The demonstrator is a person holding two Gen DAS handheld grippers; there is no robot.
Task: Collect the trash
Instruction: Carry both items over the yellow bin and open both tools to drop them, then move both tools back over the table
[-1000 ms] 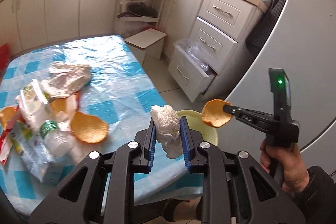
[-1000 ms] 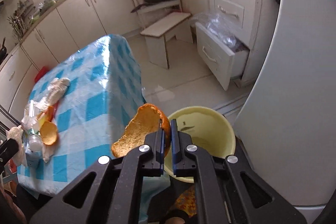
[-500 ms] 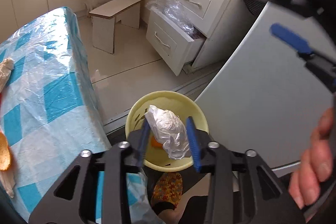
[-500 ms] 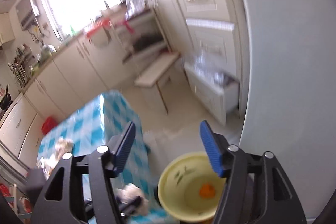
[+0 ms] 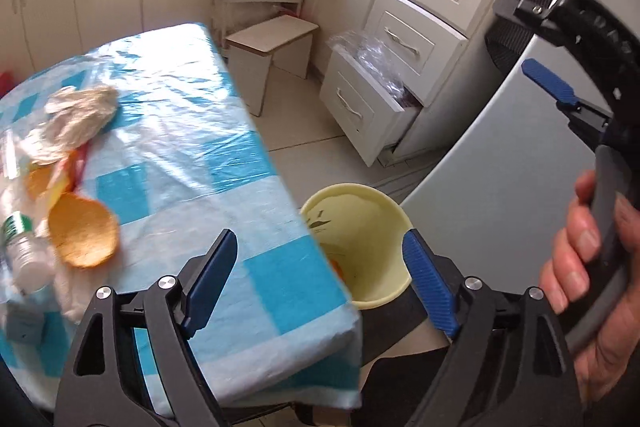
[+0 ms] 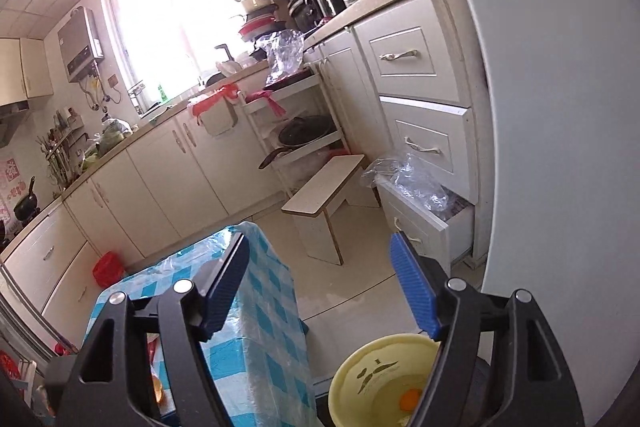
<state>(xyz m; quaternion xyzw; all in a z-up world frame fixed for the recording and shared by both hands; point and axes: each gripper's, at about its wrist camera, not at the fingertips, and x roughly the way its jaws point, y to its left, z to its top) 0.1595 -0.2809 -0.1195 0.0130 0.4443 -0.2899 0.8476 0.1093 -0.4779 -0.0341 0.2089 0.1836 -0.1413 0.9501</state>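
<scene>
Left wrist view: the left gripper point(image 5: 320, 283) gapes empty over the table's point(image 5: 240, 227) right edge; orange peel point(image 5: 84, 231) lies near its left edge.

Right wrist view: the right gripper point(image 6: 320, 287) is spread empty above the yellow bin point(image 6: 360, 379), which holds a peel scrap point(image 6: 410, 397).

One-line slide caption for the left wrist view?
Open left gripper hovers between checked blue tablecloth strewn with orange peel and pale yellow plastic bin.

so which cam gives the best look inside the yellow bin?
Right wrist. It looks down into the yellow bin, showing the floor with an orange scrap, though its finger crosses the rim. Left wrist sees the bin side-on, half hidden behind the table edge, interior mostly out of sight.
</scene>
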